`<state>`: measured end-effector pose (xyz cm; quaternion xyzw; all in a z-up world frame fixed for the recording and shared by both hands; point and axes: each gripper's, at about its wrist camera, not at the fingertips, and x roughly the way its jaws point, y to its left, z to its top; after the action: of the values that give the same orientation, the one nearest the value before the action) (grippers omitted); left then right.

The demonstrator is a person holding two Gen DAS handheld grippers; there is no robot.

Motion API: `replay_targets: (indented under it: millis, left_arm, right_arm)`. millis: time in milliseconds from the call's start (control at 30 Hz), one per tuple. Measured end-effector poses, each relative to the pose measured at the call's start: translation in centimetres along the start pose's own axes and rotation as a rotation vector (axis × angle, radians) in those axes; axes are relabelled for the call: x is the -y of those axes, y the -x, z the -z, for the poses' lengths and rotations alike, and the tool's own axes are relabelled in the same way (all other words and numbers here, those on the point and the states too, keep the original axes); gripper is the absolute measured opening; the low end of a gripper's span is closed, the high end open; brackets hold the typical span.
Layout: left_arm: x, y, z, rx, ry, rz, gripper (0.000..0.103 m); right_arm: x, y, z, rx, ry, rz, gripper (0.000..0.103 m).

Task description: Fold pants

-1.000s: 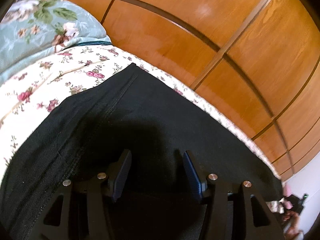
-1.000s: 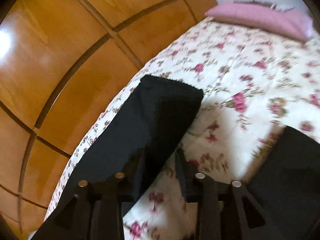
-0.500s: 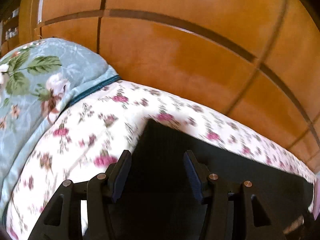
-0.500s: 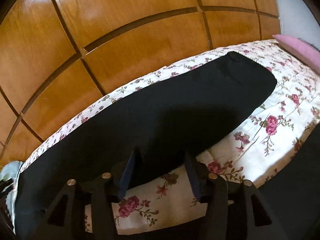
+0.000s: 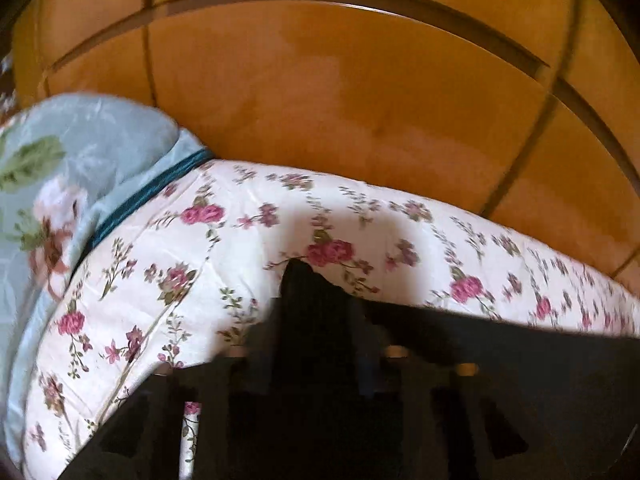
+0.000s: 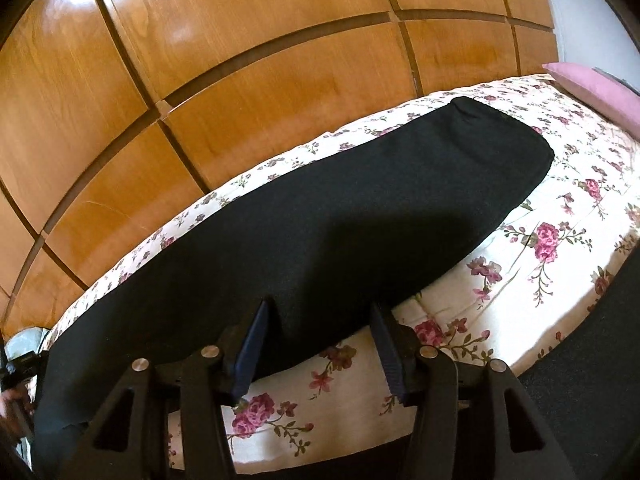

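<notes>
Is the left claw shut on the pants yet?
Shut: the left claw has just been closing, and a peak of black pants sticks up between its fingers.

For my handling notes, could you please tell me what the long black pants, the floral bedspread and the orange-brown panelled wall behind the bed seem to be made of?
Black pants: probably a matte knit; fine grainy surface, no sheen.
Floral bedspread: seemingly quilted woven cloth; printed roses, stitched seam lines.
Orange-brown panelled wall: likely varnished wood or veneer; visible grain, glossy light reflections, dark grooves between panels.

My work surface is a bed (image 6: 532, 280) under a white rose-print cover. On it lie 1 pair of black pants (image 6: 360, 216) stretched flat along the wooden wall side, 1 pink pillow (image 6: 596, 88), and 1 pale-blue floral pillow (image 5: 60, 184).
</notes>
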<state>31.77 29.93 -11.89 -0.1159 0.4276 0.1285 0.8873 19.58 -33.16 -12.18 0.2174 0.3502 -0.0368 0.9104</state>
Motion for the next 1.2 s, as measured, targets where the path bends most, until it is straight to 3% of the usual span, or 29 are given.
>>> replay_targets:
  millis: [33, 233, 433, 567, 733, 867, 1000, 1100, 1200]
  left_arm:
    - [0.3, 0.4, 0.1, 0.008, -0.008, 0.005, 0.011]
    - [0.8, 3.5, 0.7, 0.085, 0.009, 0.028, 0.010]
    - [0.6, 8.7, 1.6, 0.169, 0.041, 0.138, 0.009]
    - [1.1, 13.1, 3.9, 0.225, 0.000, 0.212, 0.009]
    - [-0.1, 17.5, 9.0, 0.254, 0.074, 0.298, 0.009]
    - [-0.9, 17.7, 13.5, 0.232, 0.144, 0.311, 0.009]
    - [-1.7, 15.2, 16.9, 0.164, 0.222, 0.305, 0.009]
    - [-2.0, 13.7, 18.1, 0.143, 0.247, 0.309, 0.009]
    - [-1.9, 13.8, 18.2, 0.151, 0.249, 0.315, 0.009]
  right_arm:
    - [0.0, 0.0, 0.0, 0.001, 0.002, 0.003, 0.053]
    - [-0.1, 0.0, 0.0, 0.004, 0.004, 0.005, 0.053]
    - [-0.1, 0.0, 0.0, 0.005, 0.002, 0.006, 0.053]
    - [0.0, 0.1, 0.0, 0.005, 0.001, 0.004, 0.053]
    - [0.0, 0.1, 0.0, 0.006, 0.002, 0.007, 0.053]
    - [0.0, 0.1, 0.0, 0.007, 0.002, 0.006, 0.053]
    - [-0.3, 0.0, -0.1, -0.003, 0.013, 0.024, 0.054]
    - [-0.9, -0.3, -0.3, -0.029, 0.038, 0.050, 0.059]
    - [-2.4, -0.4, -1.0, -0.083, 0.092, 0.141, 0.059]
